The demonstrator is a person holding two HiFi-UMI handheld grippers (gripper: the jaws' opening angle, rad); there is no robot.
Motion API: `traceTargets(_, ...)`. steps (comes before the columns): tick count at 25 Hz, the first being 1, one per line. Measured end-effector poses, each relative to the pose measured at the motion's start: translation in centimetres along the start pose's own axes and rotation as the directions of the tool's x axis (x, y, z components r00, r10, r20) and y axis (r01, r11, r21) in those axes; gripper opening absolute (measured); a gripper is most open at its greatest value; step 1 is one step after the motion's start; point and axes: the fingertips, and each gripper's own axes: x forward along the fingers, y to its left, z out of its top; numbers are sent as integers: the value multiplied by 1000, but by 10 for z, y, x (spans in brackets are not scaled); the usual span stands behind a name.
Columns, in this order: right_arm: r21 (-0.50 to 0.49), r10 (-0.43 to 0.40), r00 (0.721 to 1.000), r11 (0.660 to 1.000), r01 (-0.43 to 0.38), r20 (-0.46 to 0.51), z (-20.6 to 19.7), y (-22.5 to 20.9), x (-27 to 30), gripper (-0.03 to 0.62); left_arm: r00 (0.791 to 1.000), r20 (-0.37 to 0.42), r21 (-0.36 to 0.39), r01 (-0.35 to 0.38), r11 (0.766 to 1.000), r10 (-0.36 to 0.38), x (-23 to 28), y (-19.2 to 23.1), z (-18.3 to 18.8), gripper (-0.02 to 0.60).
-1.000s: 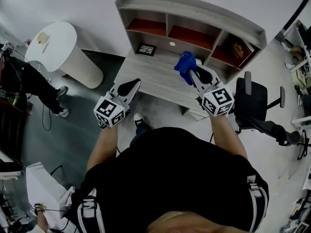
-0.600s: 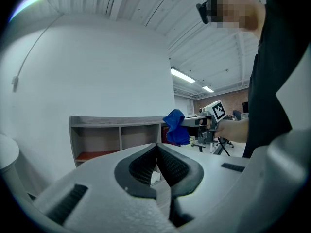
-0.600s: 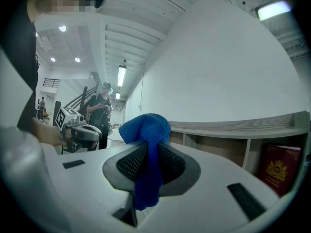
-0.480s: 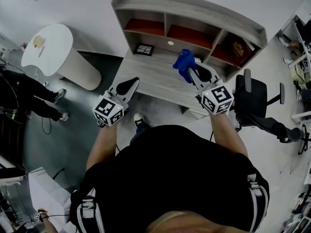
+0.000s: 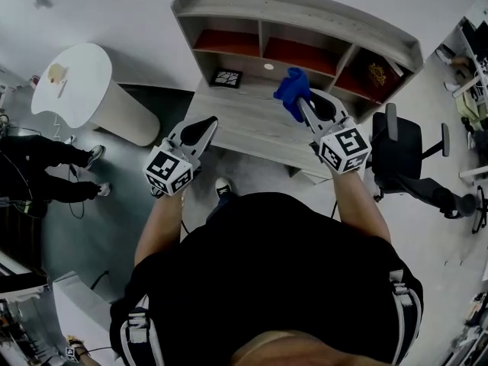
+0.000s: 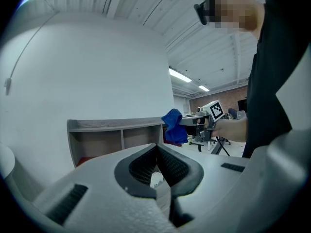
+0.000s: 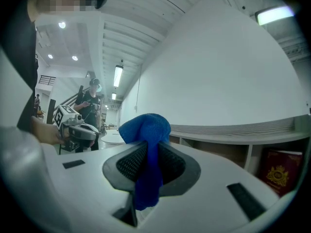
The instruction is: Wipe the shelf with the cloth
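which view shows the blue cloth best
The right gripper view: the blue cloth sits close and central, pinched between the jaws of the right hand-held gripper, its bunched top and hanging tail clear. The head view shows it small, before the shelf; the left gripper view shows it distant.

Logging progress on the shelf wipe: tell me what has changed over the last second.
The right gripper, shut on the blue cloth, has carried it a little forward, nearer the shelf. Nothing was taken hold of or let go. The left gripper stayed shut, empty and about where it was, held back from the shelf.
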Motion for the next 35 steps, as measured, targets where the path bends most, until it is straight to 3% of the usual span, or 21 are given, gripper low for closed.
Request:
traceTargets(16, 5, -26, 999, 1000, 26, -29, -1, 14, 79, 66, 1000, -4, -57, 16, 998, -16, -14, 86, -26, 17)
traceTargets(35, 5, -42, 998, 999, 42, -55, -4, -3, 186, 66, 999, -4, -106, 36, 994, -37, 9, 194, -47, 17)
